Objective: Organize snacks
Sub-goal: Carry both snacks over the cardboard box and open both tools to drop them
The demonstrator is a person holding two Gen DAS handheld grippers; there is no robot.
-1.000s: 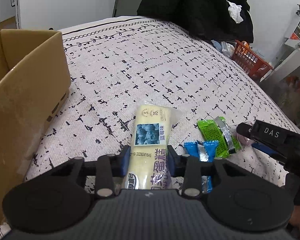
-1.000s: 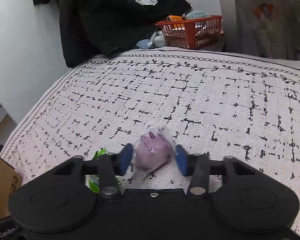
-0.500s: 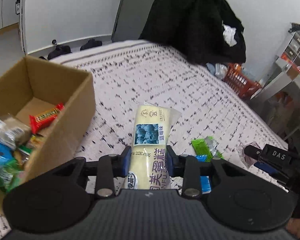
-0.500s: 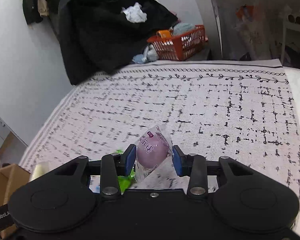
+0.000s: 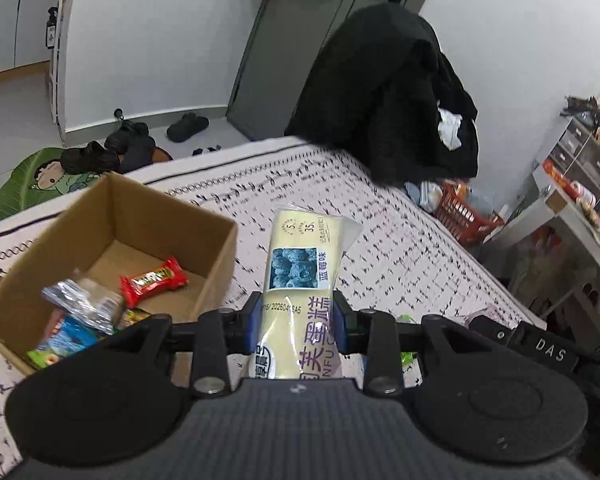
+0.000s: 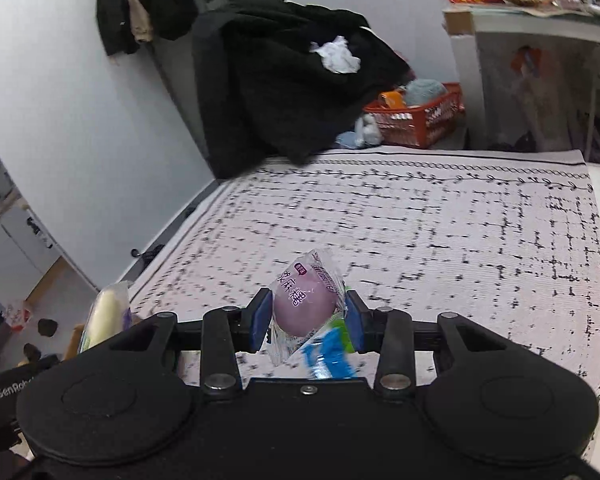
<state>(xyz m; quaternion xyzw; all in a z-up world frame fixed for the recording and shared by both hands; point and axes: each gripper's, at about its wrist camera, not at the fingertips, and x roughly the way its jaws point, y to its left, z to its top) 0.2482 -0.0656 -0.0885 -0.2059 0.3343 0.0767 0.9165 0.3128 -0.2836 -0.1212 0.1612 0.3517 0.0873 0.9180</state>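
Snacks are being carried to the box (image 5: 112, 216), which is sitting near the bed's left edge with several packets already inside, a red bar (image 5: 154, 280) among them. The left gripper (image 5: 296, 322) is clenching a long cream roll (image 5: 300, 268) across its lower half, lifted clear of the bedspread (image 5: 396, 256) and hanging just right of the box's near right wall. The right gripper (image 6: 307, 320) is grasping a purple mochi (image 6: 304, 306) in clear wrap, also raised off the bedspread; a blue packet (image 6: 328, 354) and a green one are lying beneath it, not yet collected. Both picks look done, so the step in hand is transport. Next, the left tool should be swinging leftward over the open box before releasing, with the right one following across the same wall.
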